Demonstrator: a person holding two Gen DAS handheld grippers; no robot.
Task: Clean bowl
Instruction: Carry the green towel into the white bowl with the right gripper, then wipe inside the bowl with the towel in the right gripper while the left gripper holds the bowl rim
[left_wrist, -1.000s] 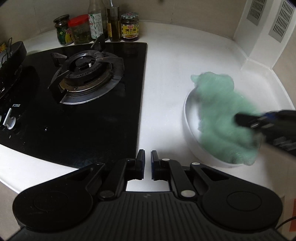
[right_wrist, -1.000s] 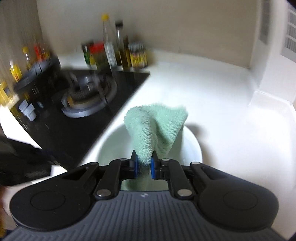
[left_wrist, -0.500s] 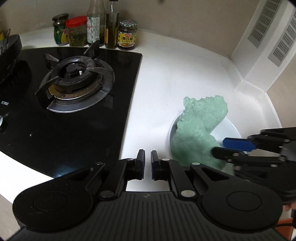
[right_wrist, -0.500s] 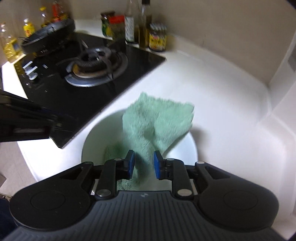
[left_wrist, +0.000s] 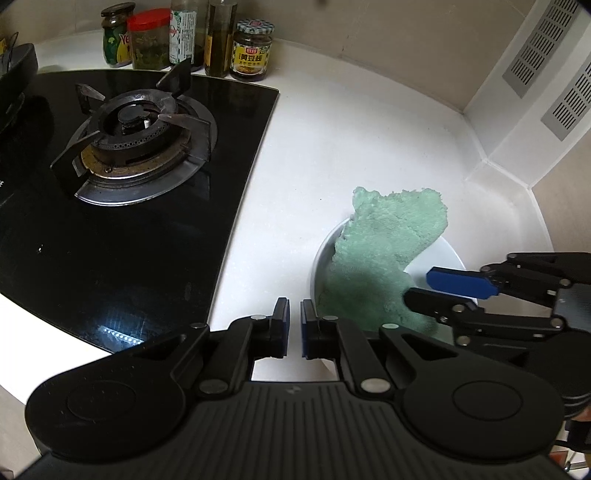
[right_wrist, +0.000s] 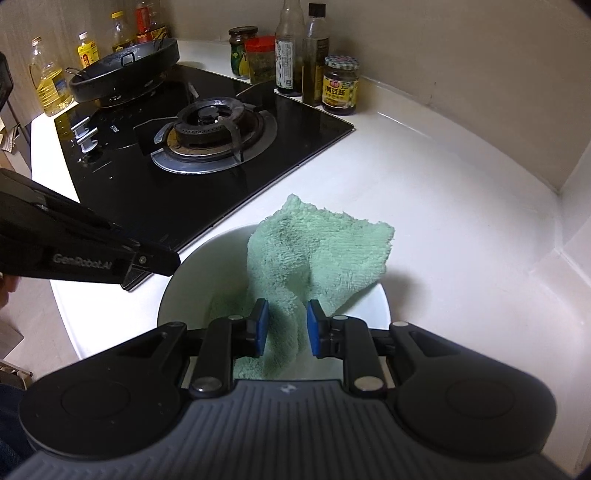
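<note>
Green cloth (right_wrist: 317, 254) drapes in bowl (right_wrist: 177, 280) between parted right tongs (right_wrist: 284, 328).

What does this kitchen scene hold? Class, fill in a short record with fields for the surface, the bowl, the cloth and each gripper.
surface: white counter beside a black gas stove
bowl: white bowl on the counter, right of the stove
cloth: green cloth lying in the bowl, its far edge draped over the rim
left gripper: jaws shut, empty, just left of the bowl
right gripper: jaws open, cloth between them, not pinched
background: jars and bottles behind the stove
</note>
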